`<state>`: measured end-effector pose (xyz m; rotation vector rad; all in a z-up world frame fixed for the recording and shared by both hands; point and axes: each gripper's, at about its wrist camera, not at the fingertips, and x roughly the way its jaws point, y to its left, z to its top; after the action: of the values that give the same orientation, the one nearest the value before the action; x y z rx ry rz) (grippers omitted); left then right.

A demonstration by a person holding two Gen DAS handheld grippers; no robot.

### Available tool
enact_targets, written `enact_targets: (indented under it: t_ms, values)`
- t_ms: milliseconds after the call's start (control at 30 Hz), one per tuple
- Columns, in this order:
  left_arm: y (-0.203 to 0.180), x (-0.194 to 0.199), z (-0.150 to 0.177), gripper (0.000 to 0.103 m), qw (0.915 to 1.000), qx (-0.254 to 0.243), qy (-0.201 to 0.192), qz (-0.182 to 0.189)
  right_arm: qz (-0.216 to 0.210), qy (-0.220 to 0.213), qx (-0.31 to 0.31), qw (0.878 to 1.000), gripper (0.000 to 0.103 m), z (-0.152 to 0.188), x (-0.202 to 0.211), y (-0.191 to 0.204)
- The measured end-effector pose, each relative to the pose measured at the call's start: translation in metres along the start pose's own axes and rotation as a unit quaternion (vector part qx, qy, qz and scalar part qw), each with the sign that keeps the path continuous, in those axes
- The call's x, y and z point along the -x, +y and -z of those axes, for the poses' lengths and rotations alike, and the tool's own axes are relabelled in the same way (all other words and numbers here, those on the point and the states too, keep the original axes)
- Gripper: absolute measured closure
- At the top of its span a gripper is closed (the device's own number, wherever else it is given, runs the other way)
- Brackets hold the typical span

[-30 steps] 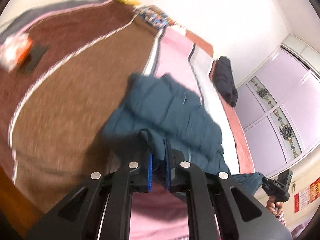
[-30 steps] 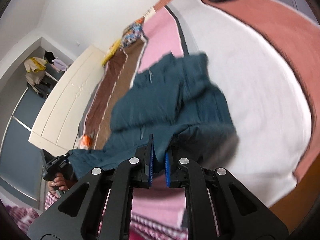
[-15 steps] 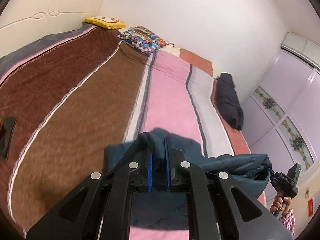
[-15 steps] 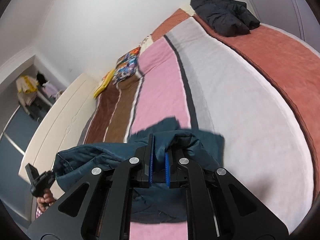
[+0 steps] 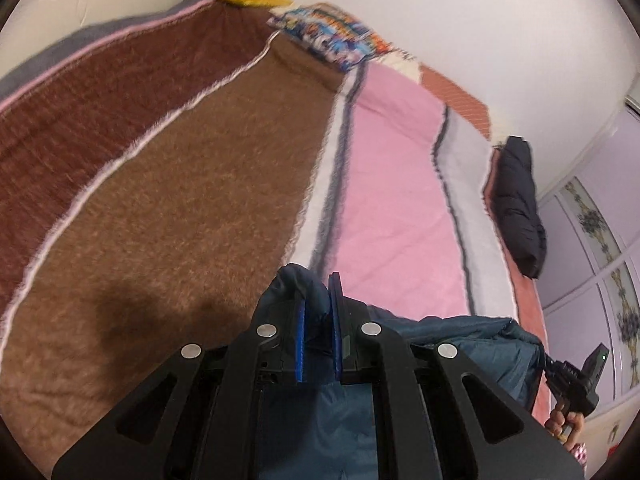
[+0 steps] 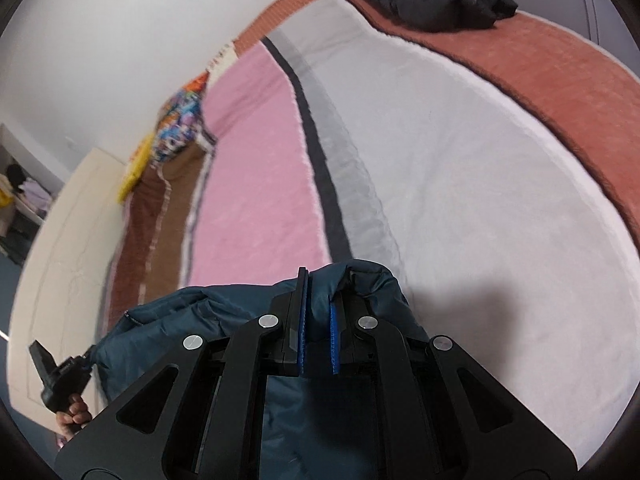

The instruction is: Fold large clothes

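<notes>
A dark teal padded jacket (image 5: 460, 344) hangs stretched between my two grippers above the near end of the bed. My left gripper (image 5: 318, 300) is shut on one bunched end of it. My right gripper (image 6: 318, 300) is shut on the other end of the jacket (image 6: 180, 320). Each view shows the other gripper at the jacket's far end: the right one in the left wrist view (image 5: 576, 384), the left one in the right wrist view (image 6: 60, 376). The lower part of the jacket is hidden under the gripper bodies.
The bed is covered by a striped blanket with brown (image 5: 180, 200), pink (image 5: 384, 208), white (image 6: 480, 220) and rust (image 6: 560, 80) bands. A black jacket (image 5: 520, 208) lies on the far right side. Patterned pillows (image 5: 332, 36) sit at the headboard. A wardrobe (image 5: 600, 260) stands at the right.
Both grippers have lifted the teal jacket off the bed and pulled it back toward the near edge; it now hangs between them instead of lying spread on the blanket.
</notes>
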<state>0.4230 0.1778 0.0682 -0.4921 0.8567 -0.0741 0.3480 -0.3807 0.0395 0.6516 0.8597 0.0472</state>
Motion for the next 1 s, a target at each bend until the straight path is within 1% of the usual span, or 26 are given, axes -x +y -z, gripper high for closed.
enact_targets:
  t_ms: [67, 200, 267, 333, 367, 433, 500, 567, 600, 633, 667, 700, 733, 767, 800, 833, 867, 933, 1000]
  values:
    - [0.008, -0.028, -0.001, 0.093, 0.9998, 0.010, 0.012, -0.009, 0.011, 0.011, -0.005, 1.000, 0.094, -0.002, -0.026, -0.006]
    - [0.017, -0.064, 0.005, 0.093, 0.9992, 0.014, 0.028, -0.025, 0.032, 0.030, -0.013, 0.999, 0.094, 0.000, -0.067, -0.022]
    - [0.021, -0.077, 0.008, 0.093, 0.9988, 0.015, 0.035, -0.031, 0.040, 0.037, -0.014, 0.998, 0.094, 0.004, -0.079, -0.029]
    - [0.027, -0.089, 0.014, 0.089, 0.9982, 0.023, 0.042, -0.037, 0.045, 0.047, -0.014, 0.998, 0.094, 0.009, -0.089, -0.035]
    - [0.030, -0.093, 0.017, 0.089, 0.9978, 0.028, 0.046, -0.038, 0.048, 0.054, -0.015, 0.997, 0.094, 0.013, -0.094, -0.038]
    - [0.035, -0.103, 0.023, 0.088, 0.9962, 0.039, 0.063, -0.045, 0.052, 0.069, -0.018, 0.996, 0.094, 0.019, -0.102, -0.042]
    - [0.036, -0.107, 0.025, 0.087, 0.9952, 0.047, 0.072, -0.047, 0.050, 0.078, -0.026, 0.995, 0.091, 0.021, -0.103, -0.044]
    - [0.036, -0.103, 0.022, 0.083, 0.9954, 0.051, 0.069, -0.044, 0.046, 0.079, -0.036, 0.995, 0.087, 0.017, -0.097, -0.044]
    - [0.035, -0.097, 0.020, 0.079, 0.9956, 0.056, 0.065, -0.037, 0.040, 0.079, -0.042, 0.995, 0.086, 0.015, -0.094, -0.043]
    - [0.035, -0.091, 0.017, 0.074, 0.9960, 0.062, 0.059, -0.027, 0.031, 0.076, -0.047, 0.995, 0.081, 0.011, -0.089, -0.043]
    - [0.036, -0.085, 0.015, 0.070, 0.9962, 0.069, 0.051, -0.015, 0.012, 0.069, -0.057, 0.996, 0.076, 0.007, -0.081, -0.043]
    - [0.037, -0.074, 0.011, 0.056, 0.9962, 0.080, 0.034, -0.009, -0.003, 0.064, -0.065, 0.996, 0.073, 0.004, -0.074, -0.043]
    - [0.038, -0.063, 0.008, 0.045, 0.9960, 0.087, 0.013, -0.013, -0.014, 0.060, -0.073, 0.995, 0.067, 0.002, -0.068, -0.043]
    - [0.039, -0.049, 0.005, 0.043, 0.9955, 0.093, -0.015, -0.011, -0.024, 0.051, -0.080, 0.995, 0.063, -0.001, -0.058, -0.043]
    - [0.040, -0.039, 0.003, 0.043, 0.9953, 0.094, -0.024, -0.007, -0.028, 0.043, -0.082, 0.995, 0.059, -0.001, -0.051, -0.043]
    - [0.042, -0.031, 0.001, 0.043, 0.9951, 0.095, -0.026, -0.007, -0.022, 0.032, -0.078, 0.996, 0.054, -0.002, -0.044, -0.041]
    - [0.042, -0.026, 0.001, 0.043, 0.9950, 0.096, -0.027, -0.007, -0.011, 0.016, -0.071, 0.997, 0.051, -0.002, -0.032, -0.040]
    - [0.045, -0.007, 0.003, 0.043, 0.9956, 0.089, -0.028, -0.006, -0.020, -0.002, -0.056, 0.998, 0.051, -0.002, -0.017, -0.039]
    - [0.047, 0.014, 0.014, 0.043, 0.9967, 0.077, -0.026, -0.003, -0.012, -0.009, -0.046, 0.999, 0.051, 0.003, 0.001, -0.038]
